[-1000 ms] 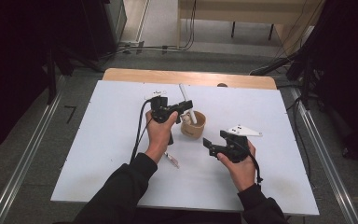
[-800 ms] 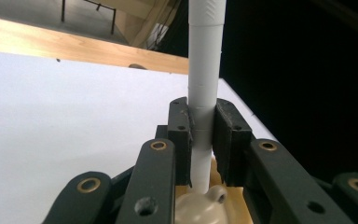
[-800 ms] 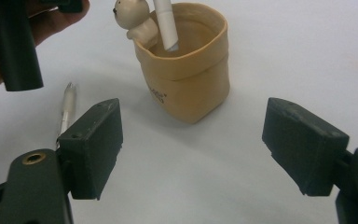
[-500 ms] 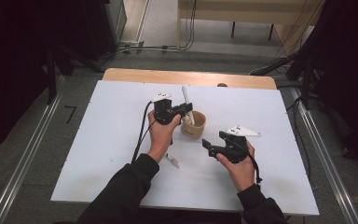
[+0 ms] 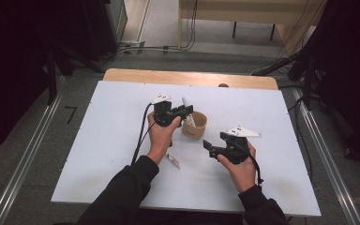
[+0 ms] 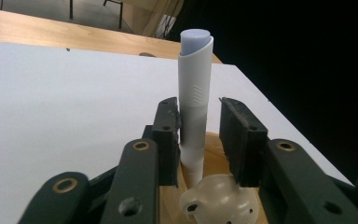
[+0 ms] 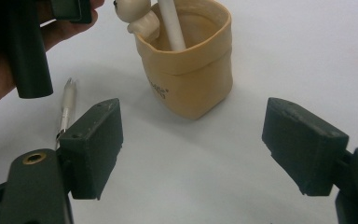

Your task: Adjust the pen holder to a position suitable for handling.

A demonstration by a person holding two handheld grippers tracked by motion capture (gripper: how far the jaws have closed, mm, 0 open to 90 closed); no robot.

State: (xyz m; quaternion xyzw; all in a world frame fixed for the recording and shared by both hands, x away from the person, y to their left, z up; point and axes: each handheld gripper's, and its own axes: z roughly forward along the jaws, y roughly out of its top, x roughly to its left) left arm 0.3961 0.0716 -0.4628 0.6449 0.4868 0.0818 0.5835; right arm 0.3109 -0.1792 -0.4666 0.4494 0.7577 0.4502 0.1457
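Note:
A tan soft cup (image 5: 195, 126) stands mid-table with a white pen (image 5: 185, 101) upright in it and a small cream figurine (image 7: 137, 16) on its rim. My left gripper (image 5: 186, 111) hovers just above the cup's left edge. In the left gripper view its jaws have just been opening around the pen (image 6: 195, 93): one pad is against it and the other stands clear, so my left gripper (image 6: 200, 101) is open. My right gripper (image 5: 208, 146) rests open to the right of the cup, facing it. In the right gripper view nothing lies between its jaws (image 7: 196, 140), and the cup (image 7: 191, 79) sits beyond them.
A thin silver pen (image 5: 172, 161) lies on the white table (image 5: 112, 122) near my left wrist; the right gripper view shows it (image 7: 66, 105) too. A wooden strip (image 5: 187, 78) borders the far edge. Floor rails run along both sides.
The left jaws have spread apart from the white pen, which now stands in the cup on its own. Both hands have stayed about where they were.

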